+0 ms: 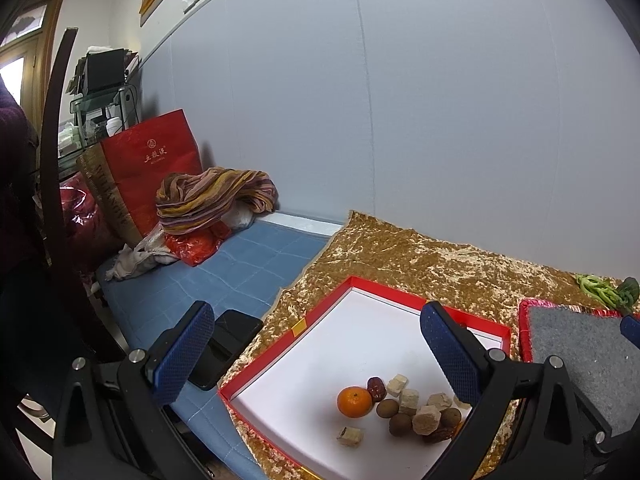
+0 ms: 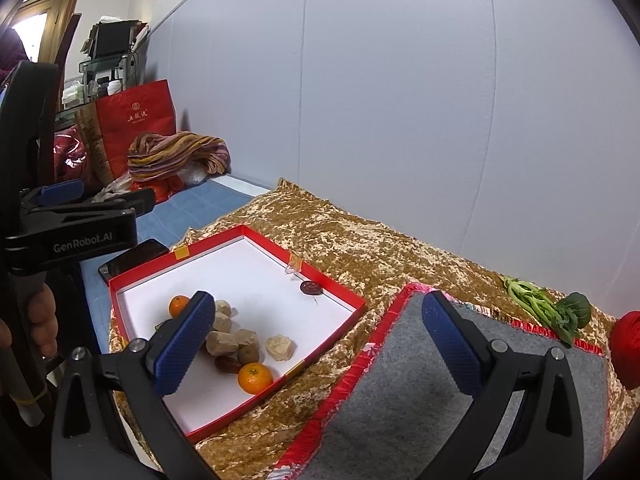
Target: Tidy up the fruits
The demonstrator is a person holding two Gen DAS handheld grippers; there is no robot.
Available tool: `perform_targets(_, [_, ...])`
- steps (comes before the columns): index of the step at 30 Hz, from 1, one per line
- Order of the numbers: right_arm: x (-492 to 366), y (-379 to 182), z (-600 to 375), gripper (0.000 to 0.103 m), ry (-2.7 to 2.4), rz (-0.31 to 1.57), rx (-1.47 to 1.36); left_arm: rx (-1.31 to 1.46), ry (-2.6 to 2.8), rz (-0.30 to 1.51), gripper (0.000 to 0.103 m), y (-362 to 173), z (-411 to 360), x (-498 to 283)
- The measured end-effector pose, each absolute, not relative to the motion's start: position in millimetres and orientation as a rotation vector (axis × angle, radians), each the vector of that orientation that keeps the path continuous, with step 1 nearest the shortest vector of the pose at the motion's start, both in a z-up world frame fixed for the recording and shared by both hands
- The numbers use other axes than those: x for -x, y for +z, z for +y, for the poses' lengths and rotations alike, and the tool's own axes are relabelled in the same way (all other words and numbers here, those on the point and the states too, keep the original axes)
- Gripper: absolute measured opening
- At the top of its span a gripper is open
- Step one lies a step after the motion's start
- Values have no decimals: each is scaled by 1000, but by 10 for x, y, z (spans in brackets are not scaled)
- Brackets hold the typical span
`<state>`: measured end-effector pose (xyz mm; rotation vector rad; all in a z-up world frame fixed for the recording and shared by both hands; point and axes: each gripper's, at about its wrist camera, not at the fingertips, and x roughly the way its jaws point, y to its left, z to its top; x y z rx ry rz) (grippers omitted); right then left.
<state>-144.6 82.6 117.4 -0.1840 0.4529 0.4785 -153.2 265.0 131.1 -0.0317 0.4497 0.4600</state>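
A red-rimmed white box [image 1: 404, 300] [image 2: 240, 230] lies on a gold cloth. In it sit an orange tangerine [image 1: 354, 401] [image 2: 178, 305], a second tangerine [image 2: 255, 378], red dates [image 1: 376, 388] [image 2: 311, 287], brown round fruits [image 1: 387, 408] [image 2: 248, 354] and several beige candy cubes [image 1: 426, 420] [image 2: 281, 347]. My left gripper [image 1: 320, 360] is open and empty above the box's near left part; its body shows in the right wrist view [image 2: 72, 232]. My right gripper [image 2: 320, 344] is open and empty, between the box and a grey mat [image 2: 440, 392] [image 1: 580, 356].
Green leafy vegetables [image 2: 548, 308] [image 1: 608, 290] lie beyond the mat, and a red object [image 2: 628, 344] is at the far right. A black phone [image 1: 224, 344] [image 2: 136, 256] lies on the blue cover left of the box. A striped scarf [image 1: 216, 196] and a red bag [image 1: 156, 168] stand by the wall.
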Motion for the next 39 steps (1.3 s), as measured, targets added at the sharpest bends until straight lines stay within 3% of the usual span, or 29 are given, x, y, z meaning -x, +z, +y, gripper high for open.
perform_targets(39, [1311,1068,999,103,454,550,135,26,491,453,103,1300,2761,1602])
